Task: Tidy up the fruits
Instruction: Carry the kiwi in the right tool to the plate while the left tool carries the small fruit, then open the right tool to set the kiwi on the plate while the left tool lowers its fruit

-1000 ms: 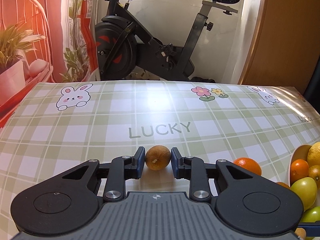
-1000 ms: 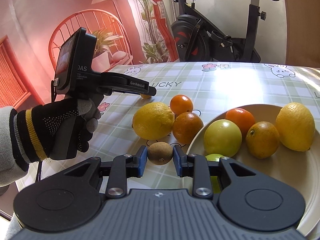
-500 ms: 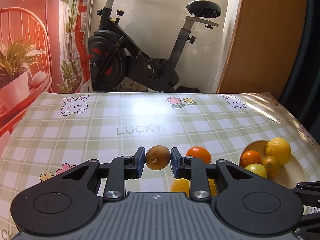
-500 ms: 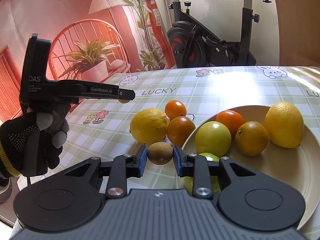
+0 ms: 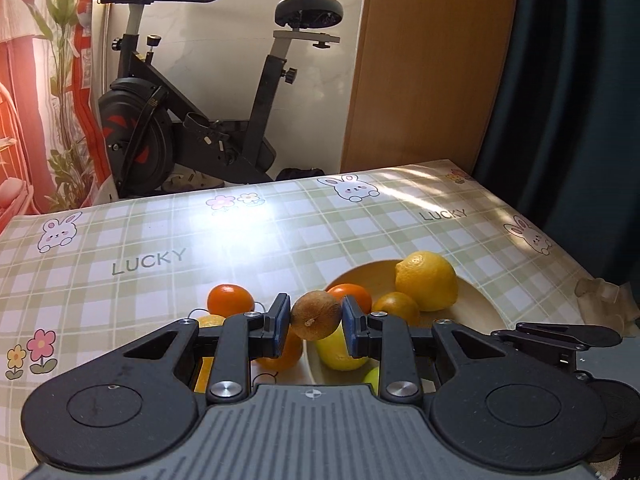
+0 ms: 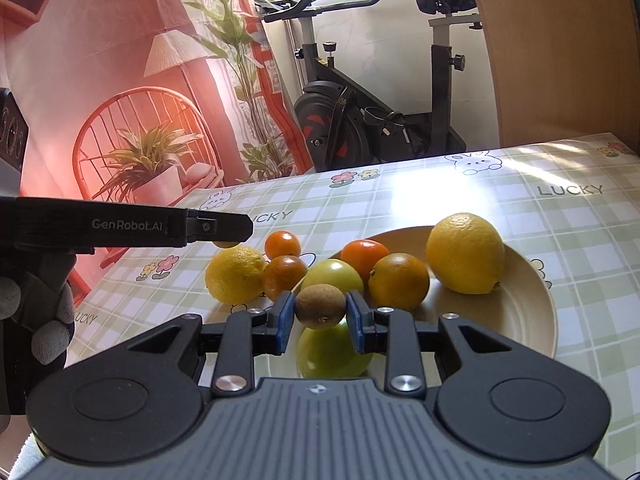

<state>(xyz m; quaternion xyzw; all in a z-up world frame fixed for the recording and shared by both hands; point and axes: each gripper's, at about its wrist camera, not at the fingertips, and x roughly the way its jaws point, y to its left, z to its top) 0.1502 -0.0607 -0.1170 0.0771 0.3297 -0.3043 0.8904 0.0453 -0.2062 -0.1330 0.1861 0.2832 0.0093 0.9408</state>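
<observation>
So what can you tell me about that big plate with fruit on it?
The plate is round, shallow and pale beige, with a matte, smooth look. It sits flat on the checked tablecloth and holds a large lemon, two oranges and two green fruits. More citrus lies on the cloth beside its rim.

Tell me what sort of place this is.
Probably a room in a home: an exercise bike stands behind a table with a bunny-print plaid cloth, and a plate of fruit sits on it.

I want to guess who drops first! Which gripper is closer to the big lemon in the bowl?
Right, probably. The right gripper hangs over the bowl's near rim; the left gripper hovers beside the bowl, farther from the lemon.
</observation>
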